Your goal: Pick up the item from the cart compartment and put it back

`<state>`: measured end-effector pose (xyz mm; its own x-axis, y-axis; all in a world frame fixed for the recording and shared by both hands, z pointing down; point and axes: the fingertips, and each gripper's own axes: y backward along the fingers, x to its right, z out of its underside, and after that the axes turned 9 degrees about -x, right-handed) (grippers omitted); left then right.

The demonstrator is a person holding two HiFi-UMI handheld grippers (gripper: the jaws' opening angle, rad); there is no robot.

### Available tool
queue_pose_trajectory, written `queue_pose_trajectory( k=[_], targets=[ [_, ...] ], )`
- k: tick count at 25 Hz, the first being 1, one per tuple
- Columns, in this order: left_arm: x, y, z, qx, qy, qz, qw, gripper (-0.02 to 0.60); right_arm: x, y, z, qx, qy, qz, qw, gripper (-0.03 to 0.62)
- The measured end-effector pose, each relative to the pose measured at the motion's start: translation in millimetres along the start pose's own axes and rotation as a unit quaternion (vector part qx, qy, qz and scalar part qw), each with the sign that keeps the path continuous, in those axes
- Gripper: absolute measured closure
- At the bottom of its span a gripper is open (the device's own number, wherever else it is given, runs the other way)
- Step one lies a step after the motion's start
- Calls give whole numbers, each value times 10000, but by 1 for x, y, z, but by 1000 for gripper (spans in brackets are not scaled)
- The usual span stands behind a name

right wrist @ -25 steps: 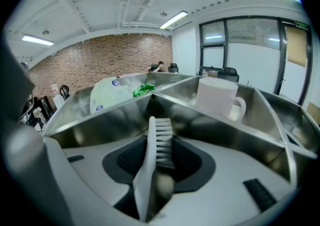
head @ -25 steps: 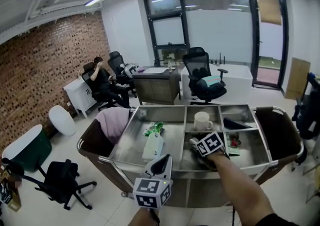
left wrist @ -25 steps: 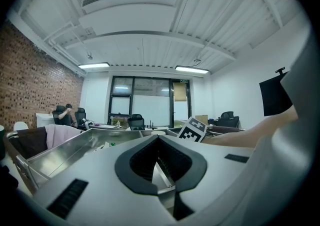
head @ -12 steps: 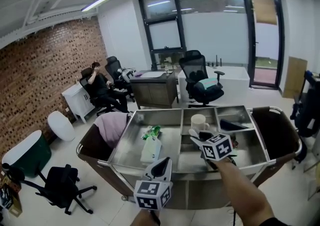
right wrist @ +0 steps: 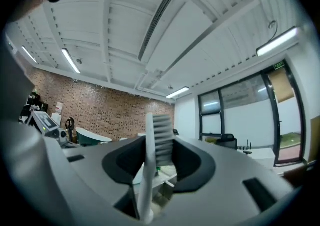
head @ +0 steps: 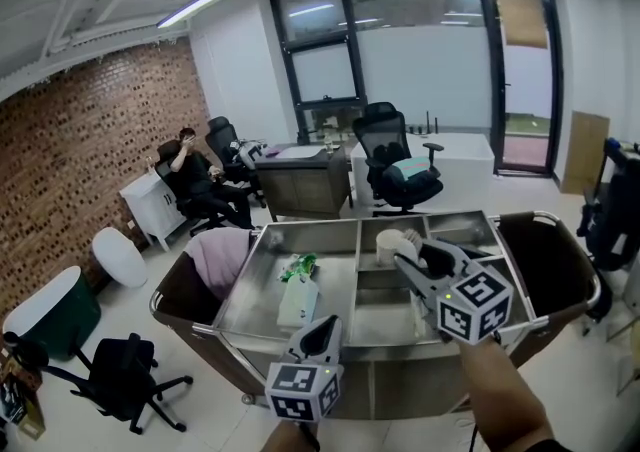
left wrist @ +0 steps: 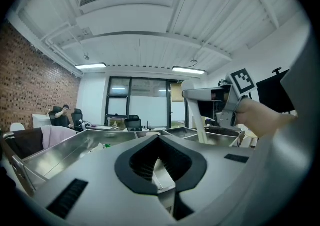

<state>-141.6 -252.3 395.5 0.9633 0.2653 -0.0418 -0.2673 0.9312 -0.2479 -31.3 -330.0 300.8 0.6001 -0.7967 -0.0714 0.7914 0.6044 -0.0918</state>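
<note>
Right fingers clenched on a brush above the cart

My right gripper (head: 420, 268) pinches a white plastic brush with a ribbed head (right wrist: 160, 137), its handle hanging below the jaws, in the air over the stainless steel cart's (head: 255, 290) right-hand compartments. At 7 o'clock from it, my left gripper (head: 322, 332) is closed on nothing at the cart's near edge.

The toothbrush (right wrist: 146, 170) is white, the cart (head: 335, 285) silver.

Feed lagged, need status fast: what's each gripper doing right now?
Left gripper: closed, empty.
Right gripper: closed on a white toothbrush.
</note>
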Motion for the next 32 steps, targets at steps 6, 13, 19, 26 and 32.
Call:
queue_pose_trajectory(
  k=[6, 13, 19, 26, 32],
  targets=[
    [3, 4, -7, 126, 13, 25, 9999, 581, -6, 70, -22, 602, -98, 173, 9980, 425],
    [7, -2, -12, 160, -36, 99, 9998, 581, -7, 105, 8, 552, -493, 266, 9969, 424],
    [22, -8, -10, 125, -54, 272, 9995, 581, -3, 109, 14, 518, -521, 303, 9968, 425],
    [26, -11, -7, 24, -197, 336, 9992, 580, -8, 105, 20, 461, -566, 215, 9971, 425],
    [19, -10, -8, 134, -78, 199, 9997, 581, -9, 102, 25, 415, -602, 185, 9971, 425]
  ],
)
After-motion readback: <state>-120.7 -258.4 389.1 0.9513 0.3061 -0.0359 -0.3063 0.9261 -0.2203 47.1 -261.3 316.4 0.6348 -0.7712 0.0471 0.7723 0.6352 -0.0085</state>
